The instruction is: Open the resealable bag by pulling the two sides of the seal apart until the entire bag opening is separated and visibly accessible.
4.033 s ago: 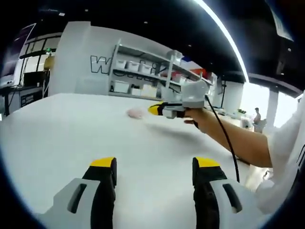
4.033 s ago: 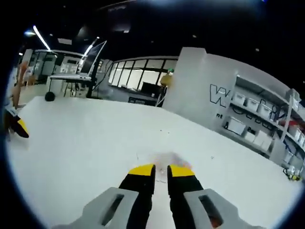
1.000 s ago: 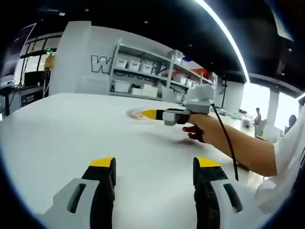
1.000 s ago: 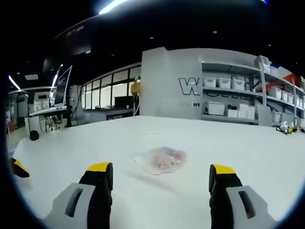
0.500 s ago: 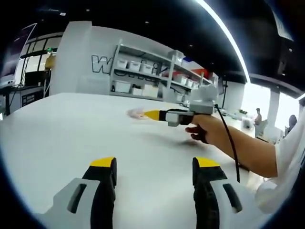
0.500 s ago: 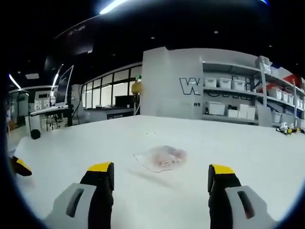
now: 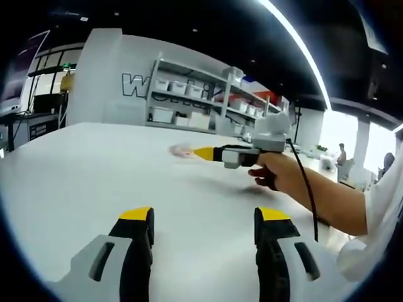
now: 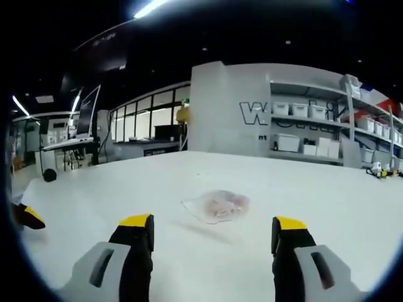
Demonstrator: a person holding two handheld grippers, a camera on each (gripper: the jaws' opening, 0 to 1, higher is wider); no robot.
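Resealable bag (image 8: pixel 216 206) lies flat mid-desk (image 8: pixel 327 207) w/ pinkish contents, prob. light, thin, slippery film, so pinch each seal lip at the edge; right gripper (image 8: pixel 211 236) and left gripper (image 7: pixel 204 229) both released, fingers apart, short of it.

bare white table (image 8: pixel 327 201) around bag (image 8: pixel 217 206), approach unobstructed

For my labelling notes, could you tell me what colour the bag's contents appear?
Pinkish, inside the clear bag lying on the white table; clearest in the right gripper view.
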